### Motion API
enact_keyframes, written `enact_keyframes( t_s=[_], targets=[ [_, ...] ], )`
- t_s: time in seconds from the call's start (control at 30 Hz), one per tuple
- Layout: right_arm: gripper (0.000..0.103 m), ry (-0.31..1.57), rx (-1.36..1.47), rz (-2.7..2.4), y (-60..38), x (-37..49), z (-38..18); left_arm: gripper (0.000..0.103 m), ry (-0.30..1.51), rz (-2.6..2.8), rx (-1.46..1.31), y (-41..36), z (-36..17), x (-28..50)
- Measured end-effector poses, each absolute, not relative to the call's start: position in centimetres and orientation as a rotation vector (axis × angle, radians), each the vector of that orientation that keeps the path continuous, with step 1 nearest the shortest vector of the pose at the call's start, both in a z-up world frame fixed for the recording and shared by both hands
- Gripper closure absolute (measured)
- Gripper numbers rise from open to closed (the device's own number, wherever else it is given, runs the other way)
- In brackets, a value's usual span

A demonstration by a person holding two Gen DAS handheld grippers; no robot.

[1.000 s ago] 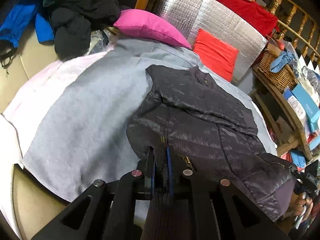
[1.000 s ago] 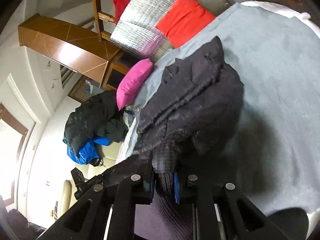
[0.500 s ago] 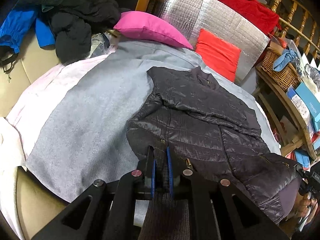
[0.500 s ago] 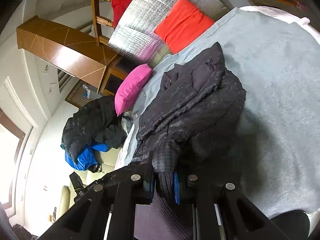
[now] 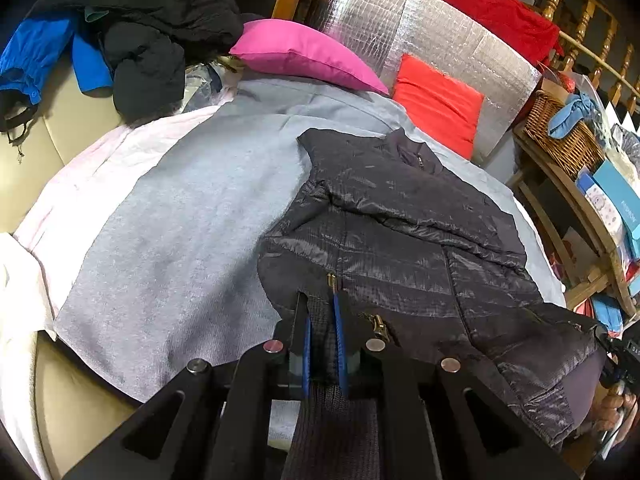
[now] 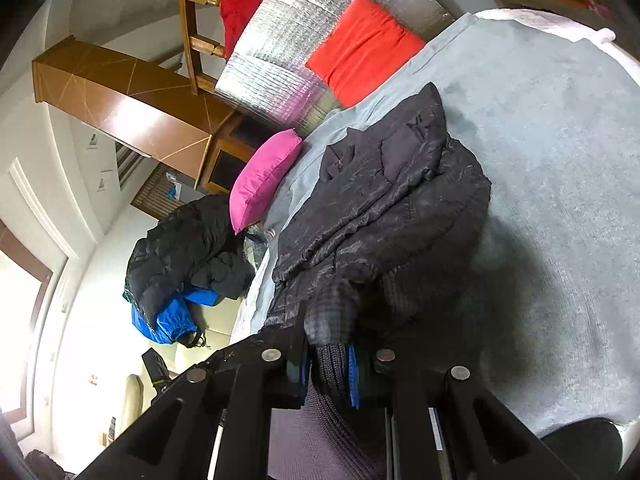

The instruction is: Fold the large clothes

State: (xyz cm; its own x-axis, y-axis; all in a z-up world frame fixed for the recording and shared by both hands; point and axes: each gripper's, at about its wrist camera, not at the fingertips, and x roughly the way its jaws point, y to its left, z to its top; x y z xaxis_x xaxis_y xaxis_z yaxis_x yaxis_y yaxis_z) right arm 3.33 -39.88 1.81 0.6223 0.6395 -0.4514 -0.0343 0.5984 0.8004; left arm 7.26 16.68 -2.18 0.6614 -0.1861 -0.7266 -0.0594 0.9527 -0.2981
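Barely started by the look of it: jacket lies spread on the grey blanket toward 1 o'clock, sleeves maybe tucked, left gripper and right gripper both pinching its knit hem, main folds left.

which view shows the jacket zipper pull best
Left wrist view. The brass zipper pull sits just beyond the left gripper, which is clamped on the dark jacket hem. In the right wrist view the jacket is bunched and I can't make out that pull.
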Motion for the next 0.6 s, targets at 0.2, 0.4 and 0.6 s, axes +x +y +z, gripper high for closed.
enact_keyframes(
  t_s=[0.2, 0.4, 0.6],
  targets=[
    [0.088, 0.816, 0.850, 0.450, -40.0, 3.2, 1.5, 0.092, 0.859, -0.074, -0.307, 16.6, -2.3, 7.2],
    [0.088, 0.811, 0.857, 0.458, -40.1, 3.2, 1.3, 0.092, 0.862, -0.070, -0.311, 16.5, -2.2, 7.2],
    [0.088, 0.817, 0.876, 0.457, -40.2, 2.6, 0.4, 0.092, 0.871, -0.076, -0.313, 16.5, -2.4, 7.1]
  ],
)
